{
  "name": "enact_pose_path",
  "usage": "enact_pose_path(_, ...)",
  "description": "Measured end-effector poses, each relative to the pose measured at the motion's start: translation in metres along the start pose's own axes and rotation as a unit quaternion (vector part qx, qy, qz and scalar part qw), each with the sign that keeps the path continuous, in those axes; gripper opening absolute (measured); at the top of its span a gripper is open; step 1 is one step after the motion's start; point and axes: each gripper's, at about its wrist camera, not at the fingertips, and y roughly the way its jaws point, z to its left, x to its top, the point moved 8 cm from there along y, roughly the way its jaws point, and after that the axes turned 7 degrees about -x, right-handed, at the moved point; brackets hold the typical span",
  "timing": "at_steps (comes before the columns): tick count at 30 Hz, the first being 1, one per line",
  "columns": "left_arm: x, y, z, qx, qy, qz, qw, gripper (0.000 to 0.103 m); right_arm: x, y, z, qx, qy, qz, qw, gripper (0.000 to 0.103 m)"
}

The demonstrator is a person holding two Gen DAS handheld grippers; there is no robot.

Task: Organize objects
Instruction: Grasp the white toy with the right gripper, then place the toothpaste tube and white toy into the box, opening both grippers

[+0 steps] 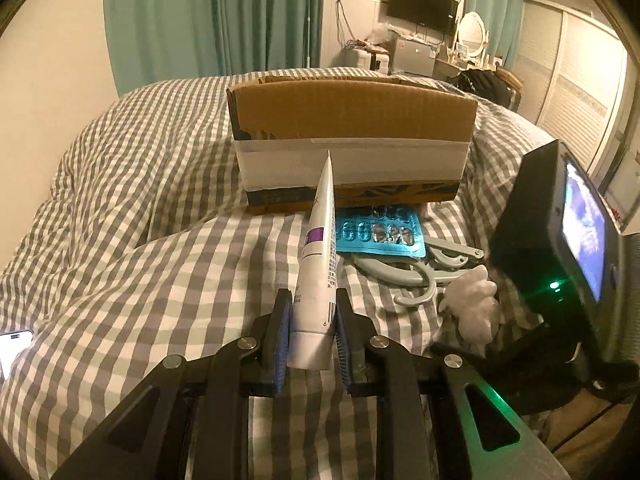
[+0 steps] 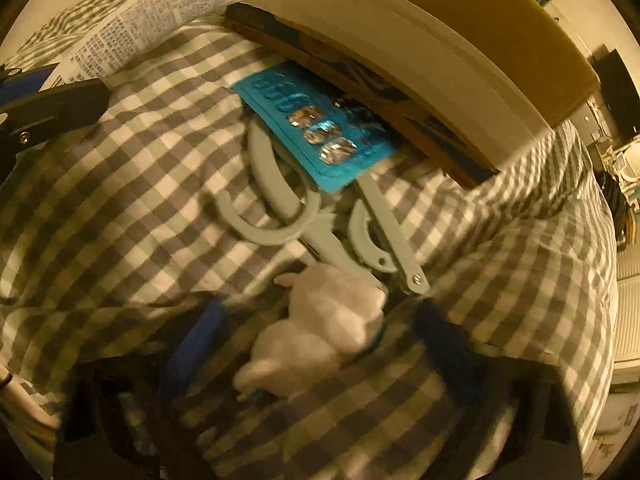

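I am gripping a white tube (image 1: 316, 268), purple label, print unreadable, in left gripper (image 1: 310, 334). Right gripper (image 2: 320, 344) is spread around white figurine (image 2: 320, 332).

Both views are dim and tinted warm yellow, as under indoor lamp light; the fisheye lens bends straight lines and leaves dark corners; the left wrist view is sharp, with a green indicator light (image 1: 554, 285) glowing and a small screen (image 1: 584, 224) blown out; the right wrist view is smeared by motion blur, worst on the white figurine (image 2: 320, 332) and bottom edge.
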Motion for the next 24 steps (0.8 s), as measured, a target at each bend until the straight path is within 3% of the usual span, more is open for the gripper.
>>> enact_pose_path(5,-0.001,-0.007,0.004,0.001,-0.004,-0.005,1.0,0.021,0.003,-0.022,0.007,0.024,-0.001,-0.041,0.999,0.054)
enact_pose_path(15,0.012,-0.018,0.003,0.009,0.003,-0.016,0.9998,0.021,0.032,-0.105,-0.022,0.036,0.027,-0.16,0.986,0.054)
enact_pose_path(19,0.039,-0.029,0.001,0.001,0.01,-0.034,0.9994,0.021,0.063,-0.152,-0.057,0.021,0.046,-0.225,0.973,0.054)
enact_pose_path(24,0.099,-0.045,-0.001,-0.009,0.021,-0.073,0.9971,0.021,0.107,-0.198,-0.103,-0.008,0.061,-0.291,0.955,0.054)
